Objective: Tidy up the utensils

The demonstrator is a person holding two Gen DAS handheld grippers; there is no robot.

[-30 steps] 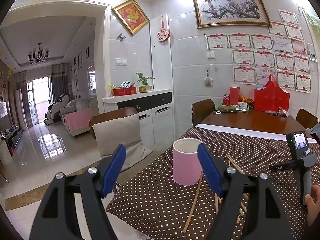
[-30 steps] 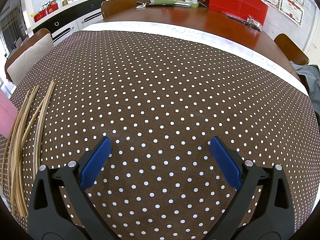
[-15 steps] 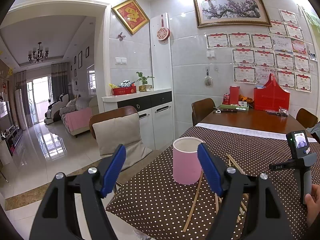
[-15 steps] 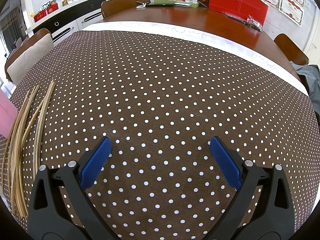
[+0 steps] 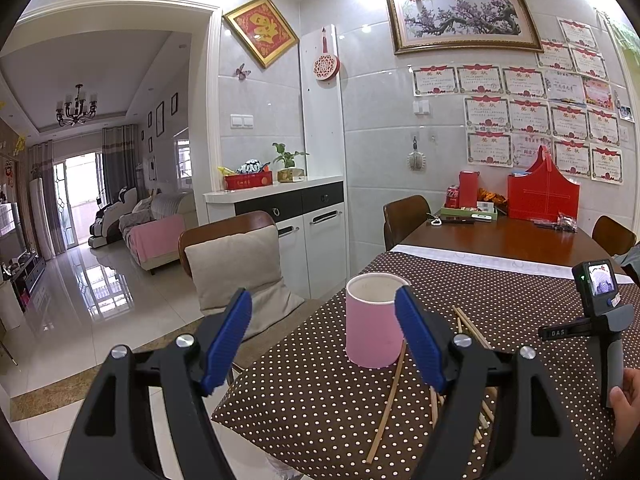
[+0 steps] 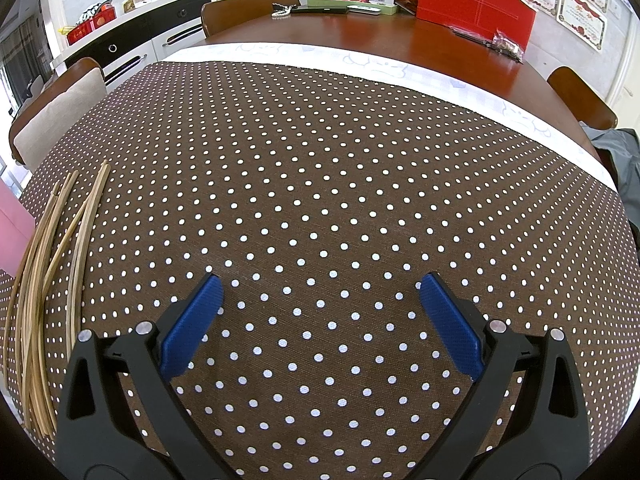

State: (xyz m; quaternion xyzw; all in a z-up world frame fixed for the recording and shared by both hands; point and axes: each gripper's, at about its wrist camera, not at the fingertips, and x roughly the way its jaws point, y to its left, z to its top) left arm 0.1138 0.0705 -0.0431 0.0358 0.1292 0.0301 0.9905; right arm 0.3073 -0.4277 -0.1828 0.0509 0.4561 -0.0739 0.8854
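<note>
Left wrist view: left hand-held gripper (image 5: 323, 332) spread wide, nothing between the blue pads (image 5: 419, 342), held above the near corner of the tabletop (image 5: 320, 396) with its brown polka-dot cloth. Pink cup (image 5: 374, 320) upright near that corner, empty as far as visible. Bamboo chopsticks (image 5: 387, 400) flat on the cloth just right of the cup, one stick touching or nearly touching its base, others partly hidden behind the right finger. Right hand-held gripper's handle and camera (image 5: 600, 320) at far right, hand (image 5: 626, 404) on the grip. Right wrist view: right hand-held gripper (image 6: 318, 308) spread wide, empty, over bare dotted cloth (image 6: 320, 200). Chopsticks (image 6: 44, 280) in a loose bundle at far left, well apart from the fingers. Cup edge (image 6: 12, 224) at left frame border.
</note>
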